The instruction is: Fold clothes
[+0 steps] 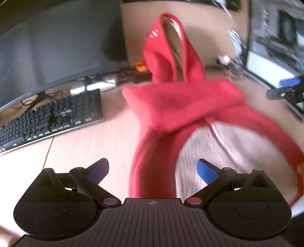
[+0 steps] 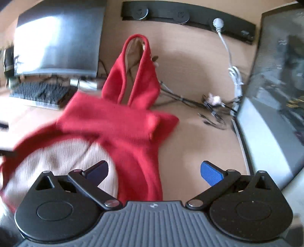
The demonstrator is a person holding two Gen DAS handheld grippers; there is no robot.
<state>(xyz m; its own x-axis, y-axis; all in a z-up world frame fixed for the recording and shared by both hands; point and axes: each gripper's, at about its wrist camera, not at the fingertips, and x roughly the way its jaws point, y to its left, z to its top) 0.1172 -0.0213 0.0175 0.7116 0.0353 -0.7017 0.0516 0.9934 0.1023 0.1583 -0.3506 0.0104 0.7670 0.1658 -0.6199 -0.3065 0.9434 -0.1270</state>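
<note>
A red garment (image 1: 171, 106) with a pale inner lining (image 1: 209, 144) lies rumpled on the wooden desk (image 1: 85, 152). Its looped strap (image 1: 171, 47) points toward the far wall. My left gripper (image 1: 153, 170) is open, and a red band of the cloth runs between its fingers without being pinched. The right wrist view shows the same garment (image 2: 117, 125), its strap loop (image 2: 135, 62) and its lining (image 2: 57, 159). My right gripper (image 2: 154, 172) is also open and straddles the near red edge. Motion blur softens the cloth.
A black keyboard (image 1: 51, 119) and a curved monitor (image 1: 47, 47) stand at the left. At the right are a second screen (image 2: 275, 95), tangled cables (image 2: 212, 106) and a white cord (image 2: 233, 66) that runs up to a wall socket strip (image 2: 190, 15).
</note>
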